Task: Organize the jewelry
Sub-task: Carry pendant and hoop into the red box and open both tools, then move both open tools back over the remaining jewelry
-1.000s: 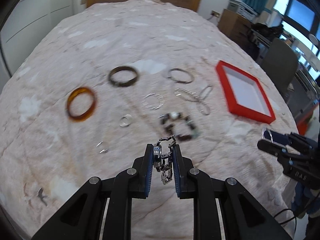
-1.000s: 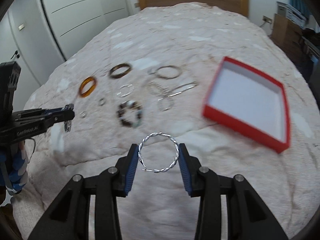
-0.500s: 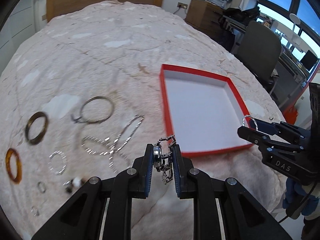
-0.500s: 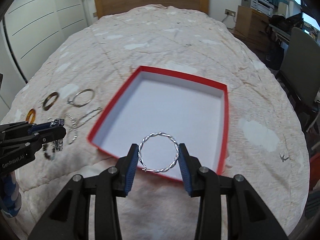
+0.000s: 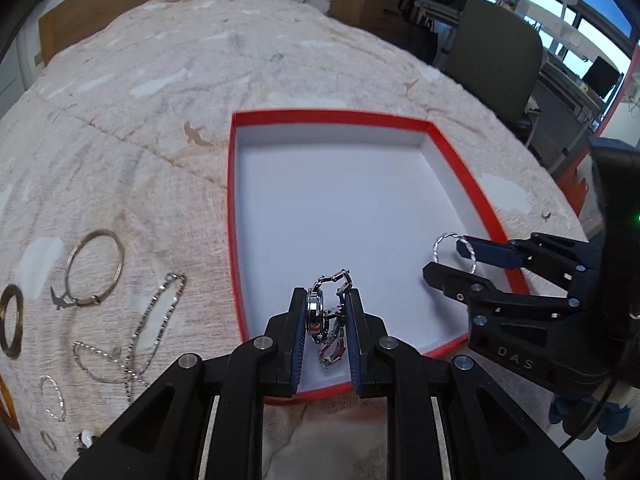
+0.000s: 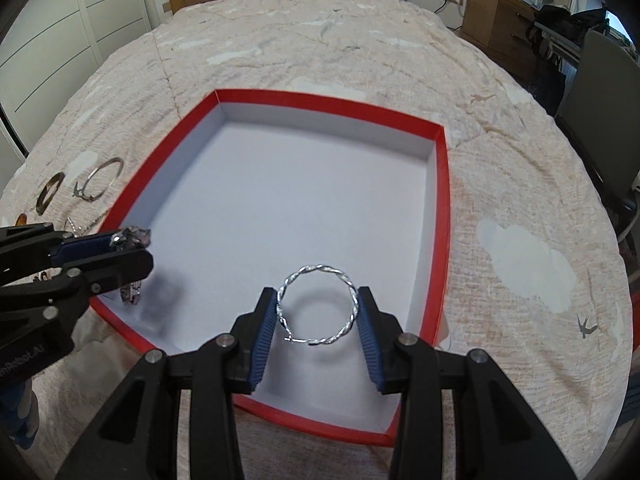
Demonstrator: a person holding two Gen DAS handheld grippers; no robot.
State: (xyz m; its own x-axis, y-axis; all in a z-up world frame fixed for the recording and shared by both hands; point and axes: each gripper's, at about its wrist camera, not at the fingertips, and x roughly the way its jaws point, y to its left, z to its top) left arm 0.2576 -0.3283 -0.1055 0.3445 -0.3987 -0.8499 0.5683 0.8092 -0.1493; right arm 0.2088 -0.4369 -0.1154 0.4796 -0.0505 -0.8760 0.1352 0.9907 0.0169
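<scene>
While two hand-held grippers each clamp one piece, one red box point(image 6: 442, 216) waits.

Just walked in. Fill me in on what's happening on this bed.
A person is sorting jewelry into a red box on the bedspread, with a handheld gripper in each hand. The left gripper is shut on a metal link watch, held over the box's near left corner. The right gripper is shut on a twisted silver bangle, also held over the box. The white inside of the box has nothing lying in it. Other bangles and chains lie on the bedspread to the left.
</scene>
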